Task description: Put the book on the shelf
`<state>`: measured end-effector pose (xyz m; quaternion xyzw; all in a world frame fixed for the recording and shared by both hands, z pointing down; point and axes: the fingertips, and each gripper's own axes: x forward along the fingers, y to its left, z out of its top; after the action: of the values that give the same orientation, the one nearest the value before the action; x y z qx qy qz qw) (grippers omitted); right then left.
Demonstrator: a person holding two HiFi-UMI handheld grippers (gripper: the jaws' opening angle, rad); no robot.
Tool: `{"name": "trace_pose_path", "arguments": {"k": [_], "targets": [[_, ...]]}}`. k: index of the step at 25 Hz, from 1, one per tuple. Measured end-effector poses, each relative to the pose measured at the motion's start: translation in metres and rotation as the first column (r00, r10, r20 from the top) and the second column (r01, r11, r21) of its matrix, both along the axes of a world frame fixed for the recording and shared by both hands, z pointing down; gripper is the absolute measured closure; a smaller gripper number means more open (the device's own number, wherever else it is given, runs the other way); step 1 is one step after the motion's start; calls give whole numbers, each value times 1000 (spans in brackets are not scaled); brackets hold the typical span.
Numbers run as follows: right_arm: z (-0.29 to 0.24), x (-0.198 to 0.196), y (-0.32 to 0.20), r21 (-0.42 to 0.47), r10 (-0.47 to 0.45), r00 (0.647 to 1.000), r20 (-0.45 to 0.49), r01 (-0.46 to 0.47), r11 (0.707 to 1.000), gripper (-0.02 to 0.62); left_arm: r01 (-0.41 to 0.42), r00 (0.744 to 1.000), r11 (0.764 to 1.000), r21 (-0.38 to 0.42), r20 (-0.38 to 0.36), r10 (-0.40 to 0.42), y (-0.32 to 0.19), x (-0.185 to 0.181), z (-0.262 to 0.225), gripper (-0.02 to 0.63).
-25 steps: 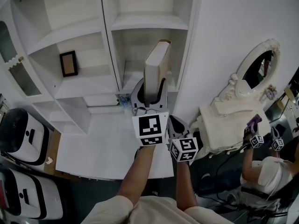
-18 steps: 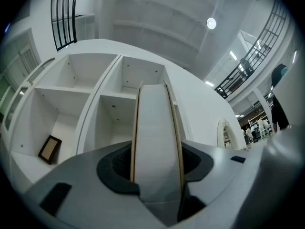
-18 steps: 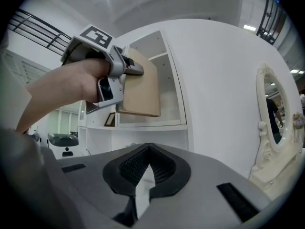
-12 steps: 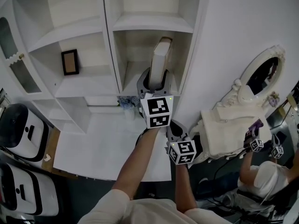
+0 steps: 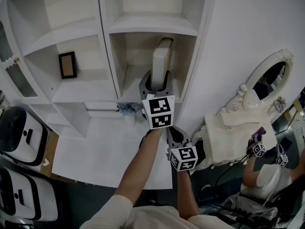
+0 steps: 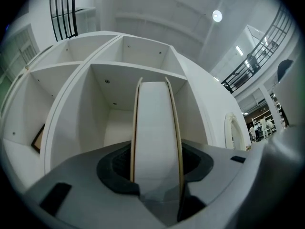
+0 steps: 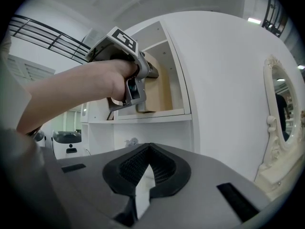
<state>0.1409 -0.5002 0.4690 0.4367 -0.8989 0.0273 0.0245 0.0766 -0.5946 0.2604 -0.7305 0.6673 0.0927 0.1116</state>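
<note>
Below the white painted shelf unit, nearest to me, my right gripper hangs clenched: its dark ribbed pads meet at the tips and nothing sits between them. It is held low in front of the unit's right edge, beside the white desk top that runs out from the unit's foot. Just past it and higher, my left gripper reaches up into the unit with its marker cube facing me. Its jaws are clamped on the two covers of the thick cream hardback book, near the book's lower end. That book stands upright, page edge towards me, inside the lower open compartment of the unit's right column, under the board that roofs it and roughly midway between its side walls. I cannot tell whether its bottom edge touches the compartment's floor board. Further off, in the unit's left column at about the same level, a small dark-framed picture stands at the back
</note>
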Motion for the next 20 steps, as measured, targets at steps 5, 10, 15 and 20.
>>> {"name": "trace_pose_path", "arguments": {"k": [5,10,15,20], "targets": [[4,1,-12,-4,-5,1000,-10,5,1000,571,3,1000,1000,-10,5,-3,-24,-1,1,383],[3,9,-26,-3,3,1000,-14,-3,1000,571,15,1000,1000,-19,-7,-15,-48,2,2,383],[6,9,-39,-13,1,1000,-19,-1,1000,571,20,999,999,-41,-31,-21,-79,9,10,383],[1,14,-47,-7,12,1000,-9,-12,1000,571,24,999,998,-49,-32,-26,-99,10,8,383]]}}
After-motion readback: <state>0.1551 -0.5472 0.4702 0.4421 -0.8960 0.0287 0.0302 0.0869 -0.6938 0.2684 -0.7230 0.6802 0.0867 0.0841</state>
